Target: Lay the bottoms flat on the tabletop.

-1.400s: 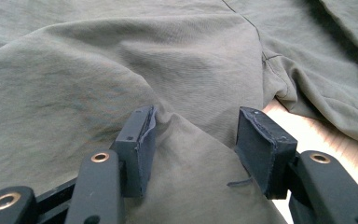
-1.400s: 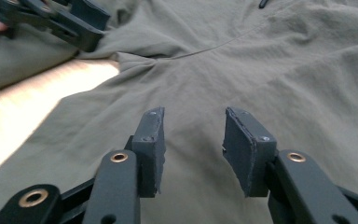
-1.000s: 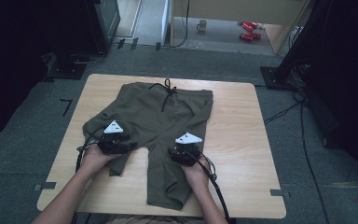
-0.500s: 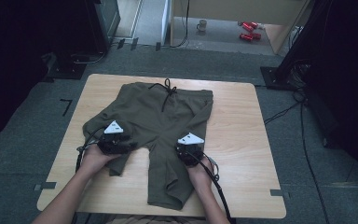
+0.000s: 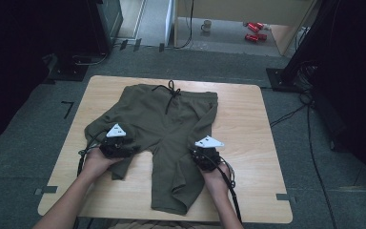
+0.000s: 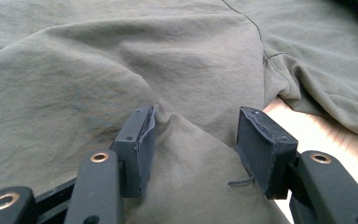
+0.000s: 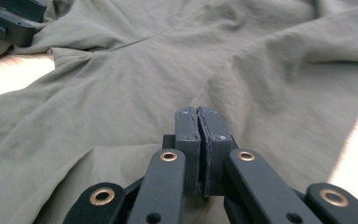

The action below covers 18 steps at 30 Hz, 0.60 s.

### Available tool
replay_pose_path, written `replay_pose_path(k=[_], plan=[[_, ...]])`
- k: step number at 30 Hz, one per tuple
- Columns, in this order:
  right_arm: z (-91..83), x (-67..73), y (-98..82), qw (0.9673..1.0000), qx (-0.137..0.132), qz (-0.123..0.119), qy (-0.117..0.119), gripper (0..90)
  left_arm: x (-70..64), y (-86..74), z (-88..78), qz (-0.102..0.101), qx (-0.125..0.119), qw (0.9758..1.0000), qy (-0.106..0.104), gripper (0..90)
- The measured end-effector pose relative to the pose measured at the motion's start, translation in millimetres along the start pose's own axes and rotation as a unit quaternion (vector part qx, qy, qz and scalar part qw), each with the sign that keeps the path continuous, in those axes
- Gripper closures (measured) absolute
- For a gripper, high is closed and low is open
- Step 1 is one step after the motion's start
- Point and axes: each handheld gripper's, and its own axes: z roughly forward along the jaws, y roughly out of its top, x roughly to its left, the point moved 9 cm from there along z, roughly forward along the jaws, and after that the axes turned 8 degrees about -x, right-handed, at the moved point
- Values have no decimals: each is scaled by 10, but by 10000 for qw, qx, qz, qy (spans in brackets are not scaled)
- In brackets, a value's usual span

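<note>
High view: shorts' (image 5: 164, 129) black drawstring (image 5: 170, 93)

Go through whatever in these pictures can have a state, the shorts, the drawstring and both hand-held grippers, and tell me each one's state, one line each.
shorts: spread flat on the table, waistband far, rumpled around the legs.
drawstring: tied, lying on the waistband.
left hand-held gripper: jaws apart, a ridge of cloth between them, pads not pressing it.
right hand-held gripper: jaws just closed, pads together; whether cloth is pinched cannot be told.
</note>
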Motion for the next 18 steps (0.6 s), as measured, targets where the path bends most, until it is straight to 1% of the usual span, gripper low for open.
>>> replay_pose_path(k=[3, 8, 12, 14, 16, 17, 18], plan=[[-124, -64, 13, 10000, -47, 50, -54, 879, 0, 0, 0, 3, -1, 10000, 1, 469], [-305, -148, 24, 9998, -97, -19, -155, 879, 2, 0, -1, 3, 12, 10000, 46, 470], [-432, -235, -34, 9996, -66, 17, -263, 878, 11, -3, -12, 2, 56, 9999, 112, 471], [-501, -288, -74, 9995, -61, 62, -311, 878, 16, -5, -17, -6, 64, 9999, 111, 471], [-568, -359, -117, 9991, -57, 117, -393, 878, 20, -5, -19, -23, 63, 9999, 114, 471], [-640, -440, -168, 9988, -42, 178, -461, 878, 21, -7, -21, -28, 66, 9999, 118, 471], [-640, -440, -168, 9988, -42, 178, -461, 878, 23, -8, -23, -22, 70, 9999, 125, 471]])
